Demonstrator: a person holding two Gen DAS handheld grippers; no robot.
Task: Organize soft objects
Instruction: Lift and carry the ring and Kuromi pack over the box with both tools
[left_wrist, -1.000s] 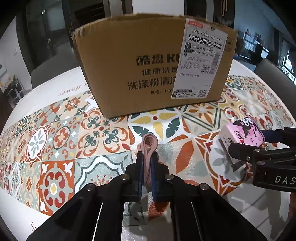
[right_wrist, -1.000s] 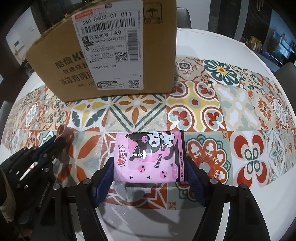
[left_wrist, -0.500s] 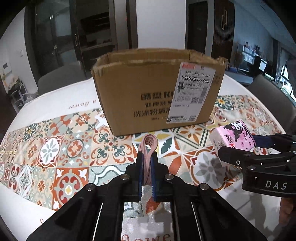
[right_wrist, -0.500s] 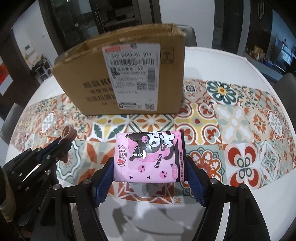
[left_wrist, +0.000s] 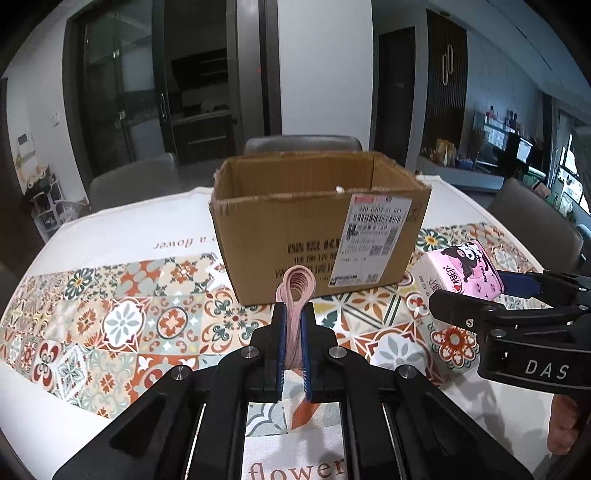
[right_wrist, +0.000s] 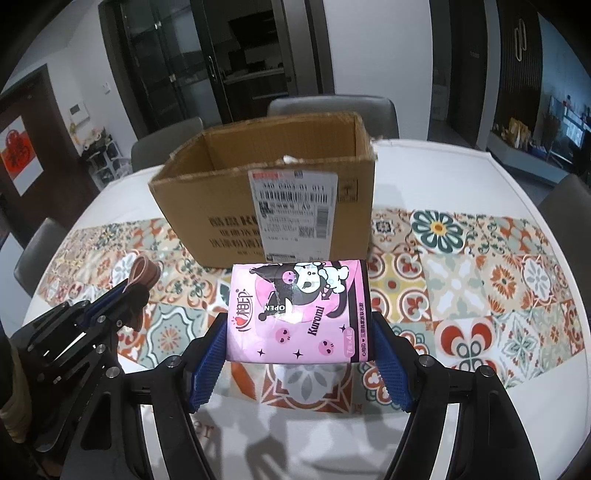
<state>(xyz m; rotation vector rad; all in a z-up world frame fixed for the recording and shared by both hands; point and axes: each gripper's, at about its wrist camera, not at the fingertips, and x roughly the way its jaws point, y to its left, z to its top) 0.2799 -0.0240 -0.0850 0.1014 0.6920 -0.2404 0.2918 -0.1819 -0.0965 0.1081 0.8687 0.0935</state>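
Pink in both claws: the left gripper (left_wrist: 292, 325) has its blue pads nearly together, pinching a looped bundle of pink bands (left_wrist: 296, 291) that stands up between them, while the right gripper (right_wrist: 301, 332) is spread wide enough to clamp a tissue pack (right_wrist: 297, 310) by its two short ends. Both loads are held up off the table (right_wrist: 480, 280), short of an open-topped box (left_wrist: 317, 229) that stands ahead on the patterned tile cloth. From the left wrist view the pack (left_wrist: 458, 269) and the right gripper (left_wrist: 491, 291) sit to the right of the box's labelled front. From the right wrist view the left gripper (right_wrist: 127, 291) with its bands (right_wrist: 144, 271) is at the left, near the box's (right_wrist: 266, 192) left corner.
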